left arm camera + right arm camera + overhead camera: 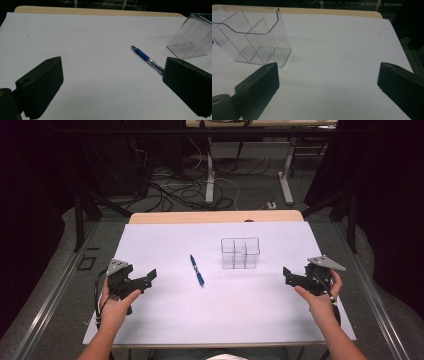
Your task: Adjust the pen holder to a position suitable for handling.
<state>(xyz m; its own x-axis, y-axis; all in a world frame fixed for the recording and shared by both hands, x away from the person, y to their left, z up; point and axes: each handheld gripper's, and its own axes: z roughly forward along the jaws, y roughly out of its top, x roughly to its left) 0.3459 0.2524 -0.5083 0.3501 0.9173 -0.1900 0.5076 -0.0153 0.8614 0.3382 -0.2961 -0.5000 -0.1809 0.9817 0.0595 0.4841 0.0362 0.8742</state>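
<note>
The left gripper (150, 277) at 9 o'clock and the right gripper (287, 275) at 3 o'clock hover low, jaws wide apart and empty, pointing inward. The blue pen (197, 270) lies flat at centre, its tip toward 11 o'clock, near the clear 3-compartment holder (240, 253) at 1 o'clock.

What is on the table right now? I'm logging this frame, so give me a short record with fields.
surface: white table
pen: blue pen, lying flat, left of the organizer, untouched
organizer: clear divided organizer, upright, empty
left tool: left tool, open, holding nothing
right tool: right tool, open, holding nothing
</note>
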